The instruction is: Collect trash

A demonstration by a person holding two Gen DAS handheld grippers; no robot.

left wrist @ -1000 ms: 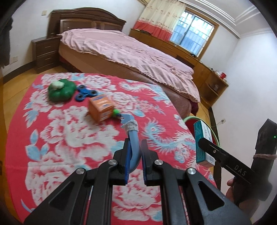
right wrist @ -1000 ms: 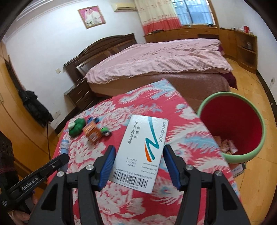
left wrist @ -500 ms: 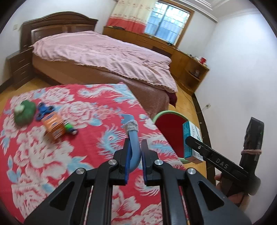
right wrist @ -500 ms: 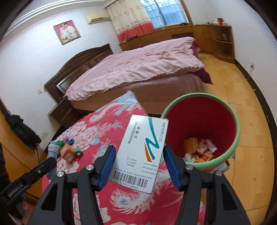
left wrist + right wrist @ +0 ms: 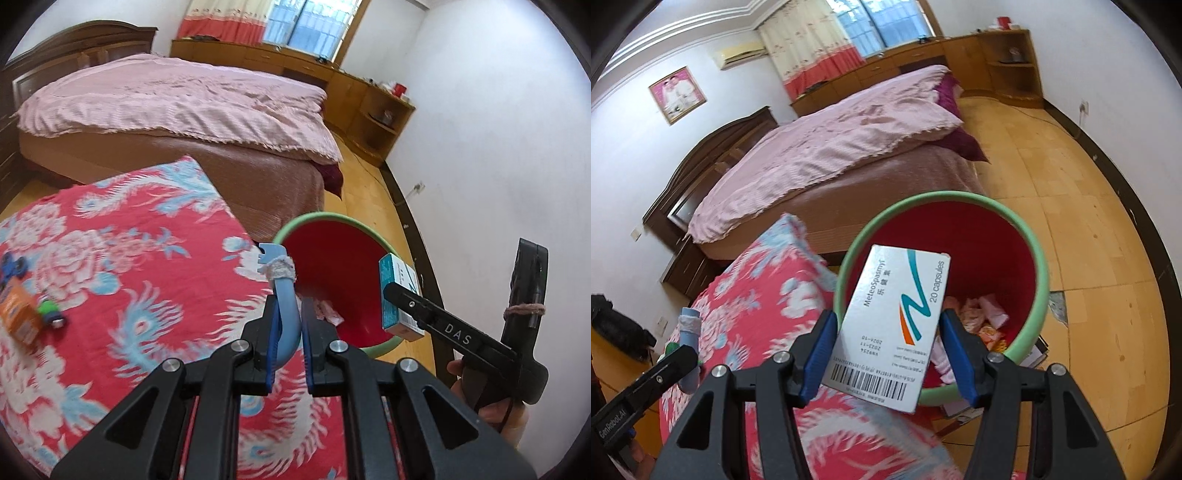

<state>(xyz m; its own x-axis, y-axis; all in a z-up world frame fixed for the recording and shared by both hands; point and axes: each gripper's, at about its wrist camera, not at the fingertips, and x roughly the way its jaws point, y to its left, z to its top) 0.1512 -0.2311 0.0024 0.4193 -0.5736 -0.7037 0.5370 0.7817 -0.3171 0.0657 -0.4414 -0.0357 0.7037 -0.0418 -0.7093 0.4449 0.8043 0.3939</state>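
With both loads poised by the bin (image 5: pixel 1039 280) for dropping, right jaws clamp the box (image 5: pixel 892 328), left jaws pinch what looks like a razor (image 5: pixel 282 295).

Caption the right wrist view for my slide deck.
Right hand-held gripper holds a medicine box above the red bin.

both held items (image 5: pixel 892 325) now near bin (image 5: pixel 1032 243)

Home bedroom, pink-covered bed (image 5: pixel 177 99), curtained window (image 5: pixel 310 26)
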